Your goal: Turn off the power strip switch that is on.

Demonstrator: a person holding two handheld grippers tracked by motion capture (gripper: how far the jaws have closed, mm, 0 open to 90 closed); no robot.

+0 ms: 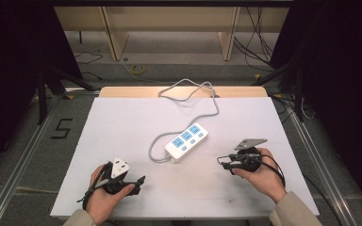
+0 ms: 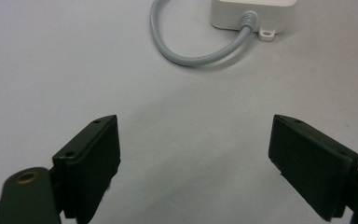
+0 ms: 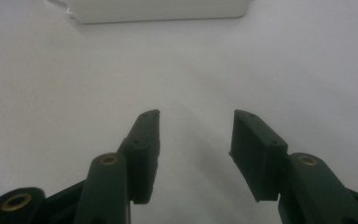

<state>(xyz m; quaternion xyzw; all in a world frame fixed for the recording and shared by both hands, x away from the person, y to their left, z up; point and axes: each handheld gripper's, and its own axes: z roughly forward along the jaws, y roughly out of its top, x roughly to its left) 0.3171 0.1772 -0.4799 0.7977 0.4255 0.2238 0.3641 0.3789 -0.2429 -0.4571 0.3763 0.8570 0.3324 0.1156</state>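
white power strip, flat, diagonal, mid-table

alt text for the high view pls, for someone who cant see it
A white power strip with a grey cord lies mid-table on a white sheet. At the near edge a person holds a black claw in each hand, the left claw and the right claw, both open, empty and pointing toward the strip.

High view: fixed above the near edge, looking forward and down over the whole tabletop. Left and right gripper views: low, close to the surface, each facing the power strip, which all three views share.
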